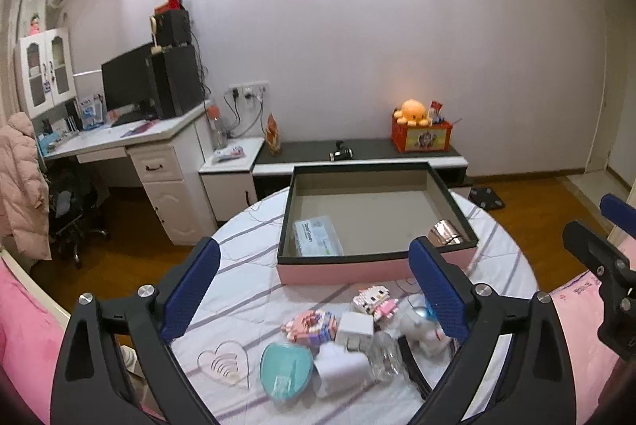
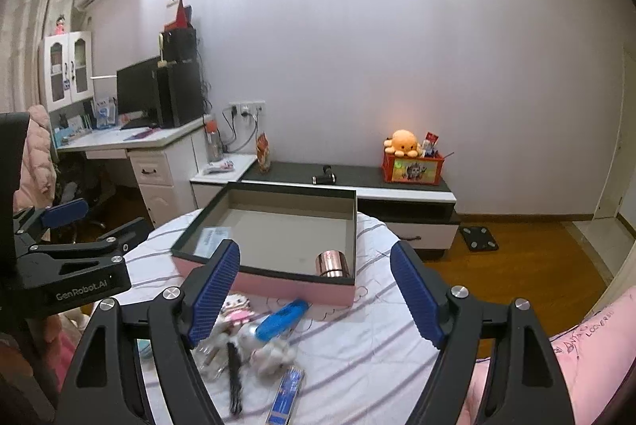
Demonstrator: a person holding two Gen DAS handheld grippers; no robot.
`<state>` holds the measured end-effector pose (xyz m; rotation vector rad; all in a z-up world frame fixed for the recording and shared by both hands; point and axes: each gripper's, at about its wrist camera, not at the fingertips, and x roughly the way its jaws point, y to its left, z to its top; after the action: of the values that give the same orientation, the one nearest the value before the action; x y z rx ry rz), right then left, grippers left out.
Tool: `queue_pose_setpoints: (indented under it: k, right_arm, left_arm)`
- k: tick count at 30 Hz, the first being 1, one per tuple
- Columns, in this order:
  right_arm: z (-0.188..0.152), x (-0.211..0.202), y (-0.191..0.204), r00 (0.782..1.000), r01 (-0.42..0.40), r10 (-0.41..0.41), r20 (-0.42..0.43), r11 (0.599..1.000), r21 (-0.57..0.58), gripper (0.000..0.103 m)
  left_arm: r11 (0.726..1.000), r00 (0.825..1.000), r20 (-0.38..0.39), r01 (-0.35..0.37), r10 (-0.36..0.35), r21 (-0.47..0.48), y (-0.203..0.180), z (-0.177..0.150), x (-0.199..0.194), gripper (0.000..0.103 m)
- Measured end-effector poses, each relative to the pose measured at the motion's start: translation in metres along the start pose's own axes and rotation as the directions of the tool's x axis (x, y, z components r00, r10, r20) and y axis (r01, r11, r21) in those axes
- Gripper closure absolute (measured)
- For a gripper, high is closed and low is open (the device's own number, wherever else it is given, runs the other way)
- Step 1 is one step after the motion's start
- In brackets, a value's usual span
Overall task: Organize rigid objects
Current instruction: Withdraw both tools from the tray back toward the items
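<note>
Grippers, left (image 1: pixel 314 286) and right (image 2: pixel 316 290), hang released above scattered toys; shallow pink cardboard box (image 1: pixel 349 270) holds a copper-coloured metal cylinder (image 2: pixel 332 263).

My left tool (image 1: pixel 314 290) has blue ribbed pads (image 1: pixel 190 290) on black arms, and my right tool (image 2: pixel 316 296) is coloured the same. The surface (image 1: pixel 246 254) wears a white cloth with grey-purple stripes. On it, the box (image 1: pixel 349 272) is pink outside, black-rimmed and grey-beige inside. In front of the box lie a teal heart-shaped case (image 1: pixel 285 371) and a pink-and-white block figure (image 1: pixel 375 301).
</note>
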<state>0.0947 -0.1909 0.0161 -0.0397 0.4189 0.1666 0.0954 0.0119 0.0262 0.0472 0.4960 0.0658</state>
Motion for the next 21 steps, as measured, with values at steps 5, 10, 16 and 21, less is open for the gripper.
queue_pose_setpoints:
  k: [5, 10, 16, 21]
  right_arm:
    - [-0.015, -0.033, 0.005, 0.999, 0.018, -0.018, 0.034, 1.000, -0.011, 0.023]
    - [-0.025, -0.053, 0.003, 0.999, 0.005, -0.006, 0.050, 1.000, 0.011, 0.023]
    - [-0.036, -0.065, 0.001, 0.999, 0.017, -0.018, 0.050, 0.999, 0.029, 0.023]
    - [-0.037, -0.073, 0.005, 0.998, 0.014, -0.015, 0.062, 1.000, 0.016, 0.022]
  left_arm:
    - [1.000, 0.998, 0.062, -0.017, 0.017, -0.012, 0.001, -0.012, -0.038, 0.001]
    - [1.000, 0.996, 0.089, -0.017, 0.018, -0.011, -0.003, -0.025, -0.062, 0.000]
    - [0.999, 0.994, 0.104, -0.027, 0.029, -0.017, -0.004, -0.034, -0.075, 0.000]
    - [0.999, 0.992, 0.120, -0.034, 0.035, -0.014, -0.004, -0.036, -0.083, 0.000]
